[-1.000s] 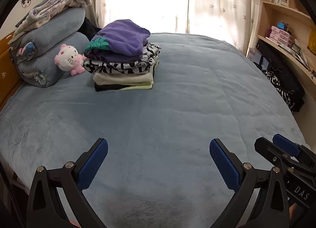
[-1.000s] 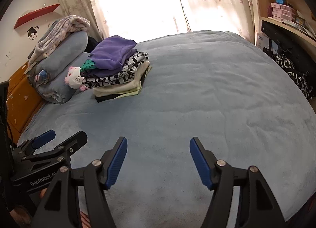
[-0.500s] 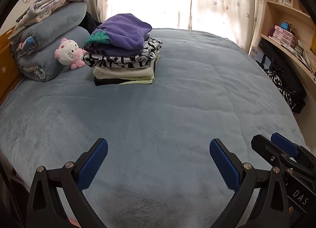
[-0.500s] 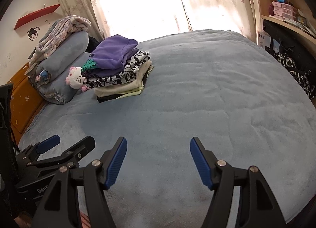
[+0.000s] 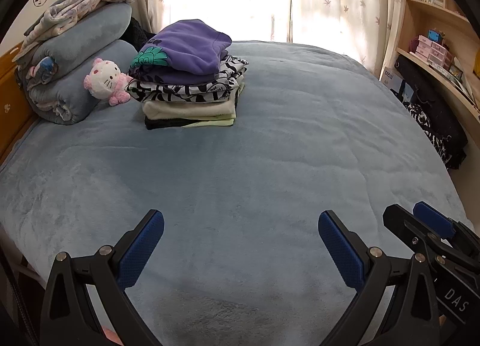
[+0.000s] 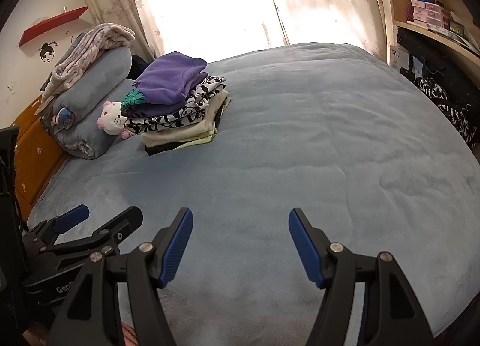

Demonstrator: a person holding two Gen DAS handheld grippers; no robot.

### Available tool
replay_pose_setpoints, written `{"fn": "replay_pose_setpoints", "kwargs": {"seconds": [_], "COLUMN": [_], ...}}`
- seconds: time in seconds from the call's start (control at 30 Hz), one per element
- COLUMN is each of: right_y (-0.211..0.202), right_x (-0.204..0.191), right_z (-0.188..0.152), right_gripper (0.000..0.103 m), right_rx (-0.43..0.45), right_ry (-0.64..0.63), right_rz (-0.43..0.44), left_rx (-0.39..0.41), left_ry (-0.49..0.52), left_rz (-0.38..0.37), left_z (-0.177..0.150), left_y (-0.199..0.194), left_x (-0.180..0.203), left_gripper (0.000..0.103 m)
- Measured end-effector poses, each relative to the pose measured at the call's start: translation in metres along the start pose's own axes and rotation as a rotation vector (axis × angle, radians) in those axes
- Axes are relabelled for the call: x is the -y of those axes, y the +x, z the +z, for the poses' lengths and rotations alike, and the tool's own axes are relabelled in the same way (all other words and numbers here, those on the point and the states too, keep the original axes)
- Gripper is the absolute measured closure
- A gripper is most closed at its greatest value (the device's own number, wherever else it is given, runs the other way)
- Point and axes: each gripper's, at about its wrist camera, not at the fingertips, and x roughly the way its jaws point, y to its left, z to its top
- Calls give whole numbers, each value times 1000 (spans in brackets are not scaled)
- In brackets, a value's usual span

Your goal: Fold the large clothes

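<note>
Between garments, apparently: left gripper [image 5: 240,244] and right gripper [image 6: 240,244] both agape and empty over bare bed [image 5: 270,166], folded clothes stack [image 5: 189,76] well ahead and left of both; next probably fetching another unfolded piece, none identifiable in view.

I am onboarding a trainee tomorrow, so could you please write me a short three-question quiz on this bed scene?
1. True or false: the left hand-held gripper is clamped on a garment.
2. Which garment tops the stack of folded clothes? A) purple sweatshirt B) black-and-white patterned top C) cream garment
3. Fill in: the Hello Kitty plush sits between the stack and the rolled ____.

Key
1. False: both it and the right hand-held gripper are open and empty above the blue bed cover.
2. A, the purple sweatshirt.
3. blue blankets.
</note>
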Motion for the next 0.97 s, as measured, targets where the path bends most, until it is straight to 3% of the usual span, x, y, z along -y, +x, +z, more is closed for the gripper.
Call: {"fn": "replay_pose_setpoints", "kwargs": {"seconds": [0.37,0.97], "right_y": [7,8], "right_x": [1,3], "right_z": [-5,-8], "right_gripper": [36,36], "right_rx": [-24,-31], "right_ry": [21,29], "right_rz": [-10,-18], "left_rx": [-46,-48], "left_ry": [0,19], "left_rz": [-8,6], "left_z": [-5,-6], "left_y": [9,10], "left_x": [1,6], "left_gripper": [1,1]}}
